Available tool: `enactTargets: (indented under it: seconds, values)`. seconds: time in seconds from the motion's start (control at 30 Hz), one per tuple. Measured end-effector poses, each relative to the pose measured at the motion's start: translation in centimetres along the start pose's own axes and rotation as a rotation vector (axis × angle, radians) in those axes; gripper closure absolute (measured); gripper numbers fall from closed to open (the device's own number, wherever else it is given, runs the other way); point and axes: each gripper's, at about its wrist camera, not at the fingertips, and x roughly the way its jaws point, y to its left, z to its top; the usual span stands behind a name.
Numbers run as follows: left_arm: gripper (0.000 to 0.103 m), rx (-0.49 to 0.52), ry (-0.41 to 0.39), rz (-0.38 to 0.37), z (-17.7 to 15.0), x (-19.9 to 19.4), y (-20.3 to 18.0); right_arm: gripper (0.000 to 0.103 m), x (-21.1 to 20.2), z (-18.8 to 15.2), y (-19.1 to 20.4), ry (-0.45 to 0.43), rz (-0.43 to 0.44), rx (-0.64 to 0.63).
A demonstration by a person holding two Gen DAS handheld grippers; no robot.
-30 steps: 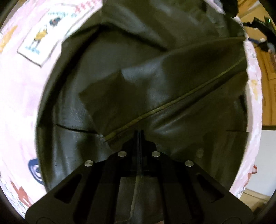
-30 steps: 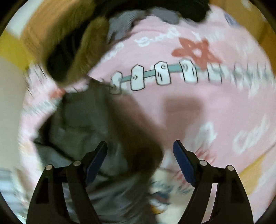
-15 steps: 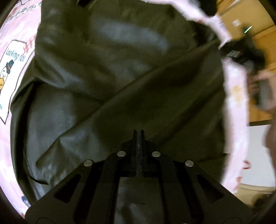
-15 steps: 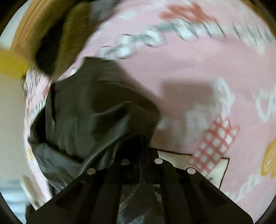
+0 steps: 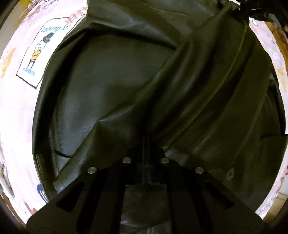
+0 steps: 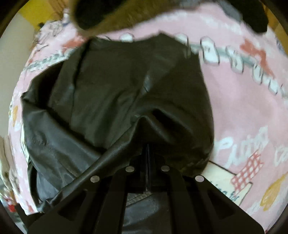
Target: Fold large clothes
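Note:
A large dark olive leather-like jacket [image 5: 126, 86] lies crumpled on a pink printed bedsheet [image 5: 19, 100]. My left gripper [image 5: 146, 142] is shut on a fold of the jacket, and a raised ridge with a seam runs from it to the upper right. In the right wrist view the same jacket [image 6: 117, 93] fills the centre, and my right gripper [image 6: 148, 149] is shut on a pinched peak of it. The right gripper's black frame also shows in the left wrist view [image 5: 259, 10] at the top right.
The pink sheet [image 6: 243, 108] carries cartoon prints and lettering. A brown fur-trimmed dark garment [image 6: 115, 16] and other dark clothes [image 6: 252, 14] lie at the far edge. Wooden floor [image 5: 280, 41] and a pale wall [image 6: 10, 54] show beyond the bed.
My right gripper went from open above the sheet to shut on the jacket. Both grippers have lifted and pulled the fabric, so a taut ridge now runs between them.

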Motion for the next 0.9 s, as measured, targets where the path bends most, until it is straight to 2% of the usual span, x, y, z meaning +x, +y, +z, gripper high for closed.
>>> enactTargets:
  seconds: [0.07,0.13,0.17,0.2,0.23,0.27,0.37,0.4,0.43,0.47,0.53,0.57,0.63,0.7,0.73,0.8,0.9]
  values:
    - [0.098,0.007,-0.001,-0.013,-0.1,0.0,0.3,0.100,-2.5,0.8,-0.9,-0.080,0.094,0.065]
    - [0.098,0.014,-0.003,-0.022,-0.1,-0.1,0.4,0.093,-4.8,1.8,-1.7,-0.137,0.094,0.104]
    - [0.098,0.010,-0.003,-0.027,0.0,0.0,0.4,0.068,-5.9,2.8,-1.9,-0.165,0.030,0.103]
    - [0.098,0.000,-0.002,-0.032,0.0,-0.1,0.6,0.031,-6.7,3.7,-1.8,-0.188,-0.062,0.086]
    - [0.098,-0.008,-0.002,-0.036,-0.3,0.2,0.8,0.018,-7.1,4.8,-1.4,-0.203,-0.154,0.068]
    - [0.098,-0.018,-0.003,-0.040,-0.6,0.3,1.0,0.015,-7.0,5.5,-1.0,-0.190,-0.193,0.053]
    - [0.098,-0.025,-0.010,-0.032,-0.7,0.5,0.6,0.018,-4.7,7.3,0.9,-0.075,-0.265,-0.012]
    - [0.098,-0.018,-0.013,-0.023,-0.8,0.5,0.4,0.018,-3.6,7.4,1.7,-0.036,-0.311,-0.033]
    - [0.098,-0.011,-0.016,-0.017,-1.1,0.4,0.2,0.020,-1.5,7.7,2.8,0.040,-0.394,-0.079]
    - [0.098,-0.002,-0.019,-0.011,-1.5,0.2,0.1,0.031,0.2,7.5,3.6,0.089,-0.466,-0.127]
    - [0.098,0.003,-0.024,-0.018,-2.8,0.0,0.2,0.040,2.8,6.7,4.5,0.159,-0.596,-0.228]
    - [0.098,0.001,-0.025,-0.023,-2.7,0.1,0.1,0.054,3.4,6.4,4.5,0.175,-0.610,-0.243]
    - [0.098,-0.004,-0.027,-0.039,-3.0,0.1,0.3,0.059,3.4,6.0,3.8,0.170,-0.607,-0.211]
    - [0.098,-0.007,-0.028,-0.049,-1.8,0.6,0.2,0.062,2.1,5.7,2.1,0.127,-0.553,-0.138]
    - [0.098,-0.003,-0.031,-0.052,-2.1,0.5,0.2,0.063,1.5,5.7,0.9,0.113,-0.516,-0.095]
    - [0.098,0.001,-0.030,-0.061,-2.4,0.6,0.7,0.067,1.2,6.0,-1.0,0.096,-0.496,-0.041]
    - [0.098,-0.020,-0.028,-0.084,-3.5,0.5,1.5,0.067,1.7,6.8,-3.3,0.084,-0.421,0.038]
